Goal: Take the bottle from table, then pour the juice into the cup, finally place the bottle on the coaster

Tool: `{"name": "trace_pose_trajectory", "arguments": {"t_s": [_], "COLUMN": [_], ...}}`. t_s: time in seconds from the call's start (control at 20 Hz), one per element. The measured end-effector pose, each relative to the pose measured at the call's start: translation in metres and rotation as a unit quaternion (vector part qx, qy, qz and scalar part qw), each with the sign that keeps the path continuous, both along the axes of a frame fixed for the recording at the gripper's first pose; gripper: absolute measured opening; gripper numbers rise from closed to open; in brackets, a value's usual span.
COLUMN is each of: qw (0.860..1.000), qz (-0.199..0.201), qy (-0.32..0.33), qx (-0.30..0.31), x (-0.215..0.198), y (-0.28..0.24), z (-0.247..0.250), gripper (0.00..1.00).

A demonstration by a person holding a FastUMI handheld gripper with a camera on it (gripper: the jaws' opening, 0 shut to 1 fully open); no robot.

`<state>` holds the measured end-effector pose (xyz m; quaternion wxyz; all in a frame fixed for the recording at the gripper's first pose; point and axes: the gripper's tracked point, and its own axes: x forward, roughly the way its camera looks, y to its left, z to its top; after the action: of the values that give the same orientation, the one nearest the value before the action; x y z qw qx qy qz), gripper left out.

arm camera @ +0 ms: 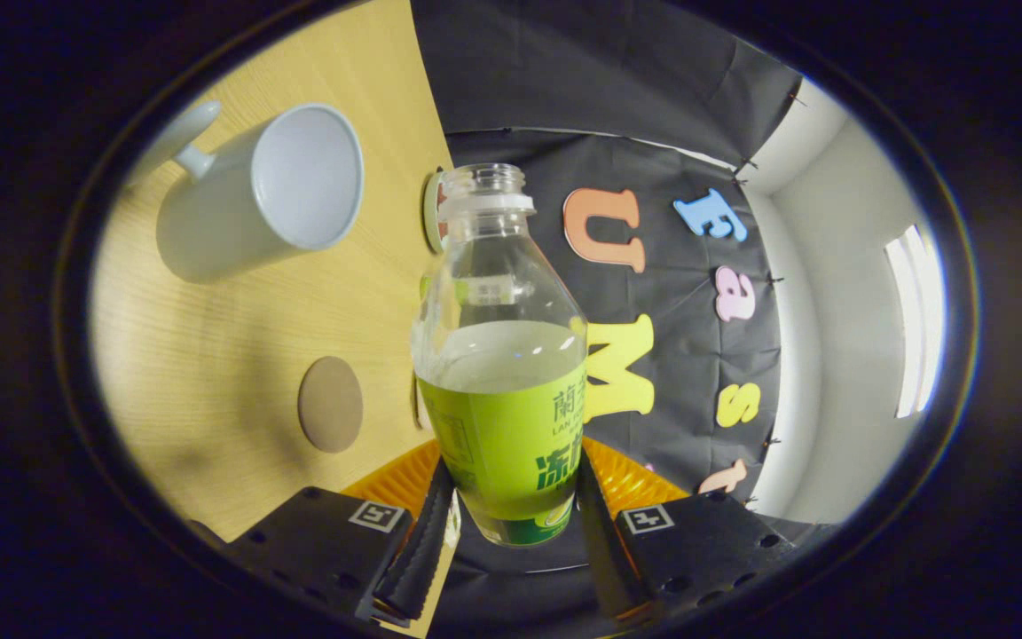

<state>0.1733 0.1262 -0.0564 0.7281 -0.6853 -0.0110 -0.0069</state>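
Note:
An uncapped clear bottle (500, 355) with a green label and pale juice stands between my fingers, and my gripper (511, 524) is shut on its lower part. The view is rolled, so the wooden table (209, 355) stands to the bottle's left like a wall. A white cup (271, 191) with a handle sits on that table beyond the fingers, its open mouth facing me; its inside looks white. A round brown coaster (331, 404) lies on the table nearer to the fingers than the cup. The bottle's mouth is short of the cup's rim, to its right.
A small round object (433, 211) sits at the table's far edge, partly hidden behind the bottle's neck. The black cloth wall (680, 337) rises behind the bottle, with a white wall (839, 337) and a bright window strip beyond.

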Motion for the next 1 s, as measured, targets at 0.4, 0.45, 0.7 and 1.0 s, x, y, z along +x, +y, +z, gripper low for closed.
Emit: {"name": "trace_pose_trajectory", "arguments": {"t_s": [0.4, 0.45, 0.7, 1.0], "qw": [0.998, 0.997, 0.996, 0.995], "qz": [0.01, 0.012, 0.013, 0.013], "qy": [-0.02, -0.022, -0.028, -0.034], "qx": [-0.062, -0.068, -0.082, -0.091], "x": [-0.002, -0.001, -0.001, -0.004], "y": [0.005, 0.008, 0.011, 0.01], "z": [0.009, 0.01, 0.014, 0.023], "gripper": [0.75, 0.75, 0.74, 0.74]}}
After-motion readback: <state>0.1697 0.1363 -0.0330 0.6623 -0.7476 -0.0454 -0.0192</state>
